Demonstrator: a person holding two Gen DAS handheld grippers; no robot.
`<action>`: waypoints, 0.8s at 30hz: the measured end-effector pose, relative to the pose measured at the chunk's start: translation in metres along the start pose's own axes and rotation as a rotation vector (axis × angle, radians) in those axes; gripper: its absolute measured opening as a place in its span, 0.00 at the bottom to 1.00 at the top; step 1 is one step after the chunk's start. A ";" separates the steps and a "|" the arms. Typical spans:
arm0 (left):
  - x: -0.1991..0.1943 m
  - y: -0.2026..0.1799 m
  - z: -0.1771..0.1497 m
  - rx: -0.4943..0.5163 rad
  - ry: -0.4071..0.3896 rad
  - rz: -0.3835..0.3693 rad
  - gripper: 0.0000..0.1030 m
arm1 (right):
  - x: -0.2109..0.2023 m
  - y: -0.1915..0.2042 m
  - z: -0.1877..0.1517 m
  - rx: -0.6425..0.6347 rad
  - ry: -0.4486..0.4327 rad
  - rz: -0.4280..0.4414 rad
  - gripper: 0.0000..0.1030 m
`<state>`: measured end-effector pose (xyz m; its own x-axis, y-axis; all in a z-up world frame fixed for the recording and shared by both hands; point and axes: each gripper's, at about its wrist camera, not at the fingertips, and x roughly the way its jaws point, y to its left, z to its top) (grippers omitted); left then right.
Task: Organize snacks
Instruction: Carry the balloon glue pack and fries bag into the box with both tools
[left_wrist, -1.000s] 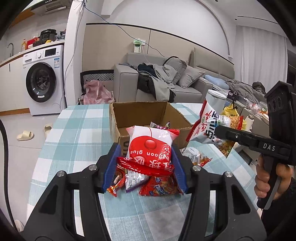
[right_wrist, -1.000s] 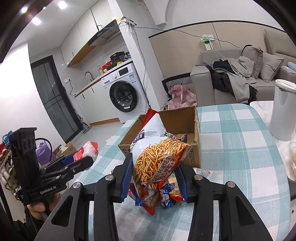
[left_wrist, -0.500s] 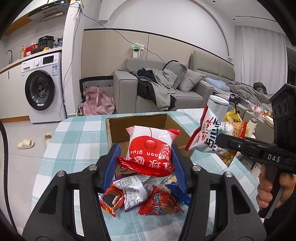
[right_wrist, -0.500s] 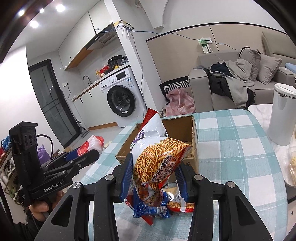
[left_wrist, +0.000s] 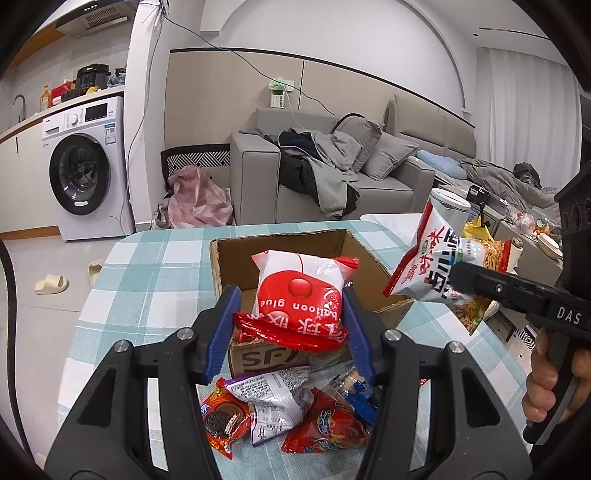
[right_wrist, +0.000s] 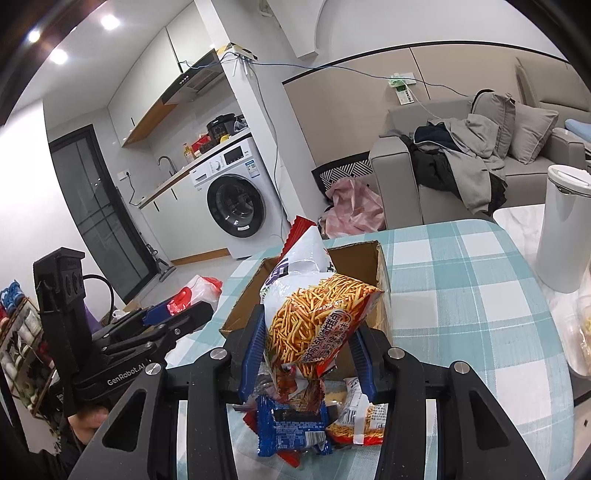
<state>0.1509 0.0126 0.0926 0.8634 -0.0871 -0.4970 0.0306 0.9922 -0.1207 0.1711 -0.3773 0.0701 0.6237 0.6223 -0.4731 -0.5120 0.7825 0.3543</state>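
Observation:
My left gripper (left_wrist: 291, 314) is shut on a red and white packet (left_wrist: 299, 295) and holds it above the near wall of an open cardboard box (left_wrist: 280, 240). My right gripper (right_wrist: 306, 343) is shut on a white and orange bag of stick snacks (right_wrist: 314, 314), held in front of the box (right_wrist: 380, 266). From the left wrist, the right gripper (left_wrist: 480, 284) and its bag (left_wrist: 436, 266) hang to the right of the box. From the right wrist, the left gripper (right_wrist: 177, 317) sits at the left. Loose snack packets (left_wrist: 280, 410) lie on the table below both grippers.
The box stands on a table with a teal checked cloth (left_wrist: 155, 266) whose rounded far edge lies just past it. A white cylindrical container (right_wrist: 561, 229) stands at the table's right. A sofa (left_wrist: 369, 173) and a washing machine (left_wrist: 81, 173) lie beyond.
Both grippers have carried their bags forward toward the box. The loose packets have slid lower in both views and show more fully. Both grips are unchanged.

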 end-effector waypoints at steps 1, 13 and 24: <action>0.004 0.000 0.001 0.001 0.003 0.000 0.51 | 0.001 0.000 0.000 0.001 0.000 -0.001 0.42; 0.042 0.009 0.009 0.005 0.040 -0.002 0.51 | 0.024 -0.014 0.011 0.042 0.019 -0.011 0.42; 0.080 0.020 0.006 -0.010 0.080 0.011 0.51 | 0.060 -0.025 0.012 0.067 0.061 -0.022 0.42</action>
<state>0.2236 0.0263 0.0557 0.8209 -0.0836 -0.5649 0.0163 0.9922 -0.1233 0.2280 -0.3597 0.0423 0.5966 0.6038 -0.5287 -0.4567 0.7971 0.3951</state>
